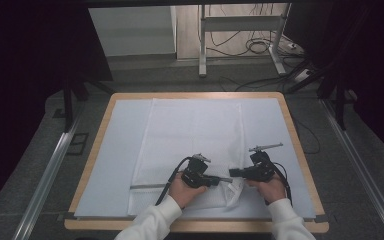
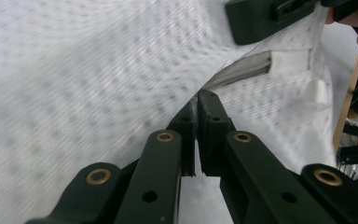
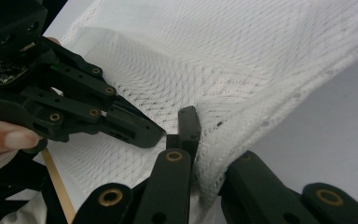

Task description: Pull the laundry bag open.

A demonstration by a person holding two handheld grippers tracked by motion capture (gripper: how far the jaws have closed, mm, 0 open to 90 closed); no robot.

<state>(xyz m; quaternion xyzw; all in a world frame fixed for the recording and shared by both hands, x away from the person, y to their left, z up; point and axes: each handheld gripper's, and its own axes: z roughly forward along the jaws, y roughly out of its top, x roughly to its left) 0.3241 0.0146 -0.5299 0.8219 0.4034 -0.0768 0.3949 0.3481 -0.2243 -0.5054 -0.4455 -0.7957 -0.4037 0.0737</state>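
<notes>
A white mesh bag (image 1: 190, 135) lies flat on the white mat (image 1: 112, 150), its near right corner bunched up between the two grippers. A grey zipper (image 1: 147, 186) runs along its near edge. My left gripper (image 1: 226, 179) points right, and in the left gripper view it (image 2: 199, 100) is shut on a fold of the mesh (image 2: 74, 70) just below the zipper (image 2: 242, 70). My right gripper (image 1: 233, 172) points left toward it. In the right gripper view it (image 3: 200, 126) is shut on the bag's thick edge (image 3: 242, 56), and the mesh hides its right jaw.
The wooden table rim (image 1: 300, 150) frames the mat. Metal rails (image 1: 45, 175) run along the floor on both sides. Desk legs (image 1: 202, 45) and loose cables (image 1: 260, 47) lie beyond the far edge. Bare mat flanks the bag.
</notes>
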